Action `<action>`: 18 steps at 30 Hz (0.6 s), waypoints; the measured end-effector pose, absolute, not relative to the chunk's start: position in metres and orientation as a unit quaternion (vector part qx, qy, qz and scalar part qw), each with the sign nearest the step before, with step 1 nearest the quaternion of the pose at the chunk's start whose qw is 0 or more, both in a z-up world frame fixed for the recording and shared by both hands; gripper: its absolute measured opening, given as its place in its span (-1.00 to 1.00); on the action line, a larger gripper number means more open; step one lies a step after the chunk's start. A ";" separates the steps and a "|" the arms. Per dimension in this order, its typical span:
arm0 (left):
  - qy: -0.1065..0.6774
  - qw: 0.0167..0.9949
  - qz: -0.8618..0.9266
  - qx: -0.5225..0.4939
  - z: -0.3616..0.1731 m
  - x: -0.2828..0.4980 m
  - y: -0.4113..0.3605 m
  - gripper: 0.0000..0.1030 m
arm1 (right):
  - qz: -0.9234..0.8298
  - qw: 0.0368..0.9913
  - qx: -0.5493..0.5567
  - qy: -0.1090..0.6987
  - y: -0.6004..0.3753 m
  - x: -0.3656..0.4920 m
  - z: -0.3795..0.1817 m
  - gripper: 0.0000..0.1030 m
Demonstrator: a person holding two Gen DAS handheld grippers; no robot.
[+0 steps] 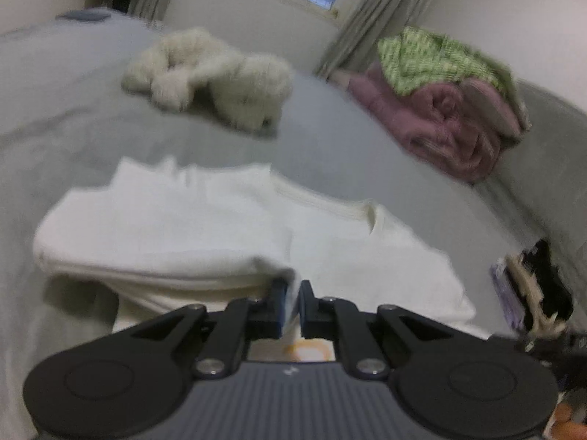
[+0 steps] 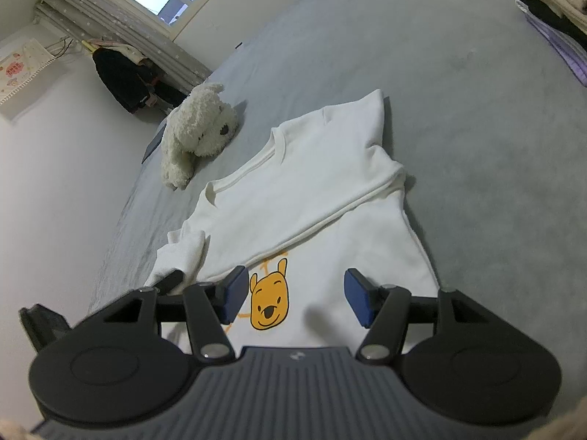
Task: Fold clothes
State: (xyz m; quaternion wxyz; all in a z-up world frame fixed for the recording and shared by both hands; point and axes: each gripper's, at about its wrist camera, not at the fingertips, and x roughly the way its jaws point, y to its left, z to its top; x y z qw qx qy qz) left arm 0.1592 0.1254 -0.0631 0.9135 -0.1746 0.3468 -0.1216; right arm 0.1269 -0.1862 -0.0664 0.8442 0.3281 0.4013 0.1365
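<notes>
We angle our left gripper (image 1: 292, 302) downward, fingers pinching the white shirt's (image 1: 190, 227) fold. Our right gripper (image 2: 291, 299) hovers tilted over the bear print (image 2: 269, 302), fingers apart and empty.

A wide bed (image 2: 458, 117) covered in a grey sheet is seen. A white sweatshirt (image 2: 312, 190) with a yellow bear print is spread on it, one sleeve folded across the chest. Beside the neckline, a fluffy white plush dog (image 2: 198, 128) is laid on its side. Farther off, a rolled pink blanket (image 1: 451, 124) is set on the sheet, topped by a green knit cloth (image 1: 433, 58).
</notes>
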 end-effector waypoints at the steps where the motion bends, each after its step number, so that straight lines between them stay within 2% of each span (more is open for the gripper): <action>1: 0.356 0.911 -0.122 -0.170 -0.066 0.160 0.125 -0.85 | 0.137 0.844 0.328 0.401 -0.186 0.127 -0.066 0.20; 4: 0.366 0.908 -0.122 -0.166 -0.064 0.159 0.125 -0.76 | 0.138 0.844 0.327 0.401 -0.186 0.127 -0.066 0.20; 6: 0.377 0.902 -0.123 -0.170 -0.060 0.160 0.126 -0.58 | 0.138 0.844 0.326 0.402 -0.185 0.127 -0.066 0.20; 8: 0.392 0.894 -0.124 -0.178 -0.053 0.160 0.127 0.03 | 0.139 0.844 0.325 0.404 -0.184 0.127 -0.067 0.21; 10: 0.409 0.885 -0.124 -0.186 -0.045 0.159 0.129 0.28 | 0.140 0.844 0.322 0.406 -0.182 0.127 -0.067 0.21; 14: 0.430 0.876 -0.104 -0.189 -0.031 0.152 0.136 0.49 | 0.147 0.842 0.320 0.409 -0.177 0.127 -0.067 0.21; 18: 0.434 0.878 -0.064 -0.189 -0.018 0.147 0.155 0.59 | 0.158 0.844 0.305 0.412 -0.166 0.128 -0.063 0.21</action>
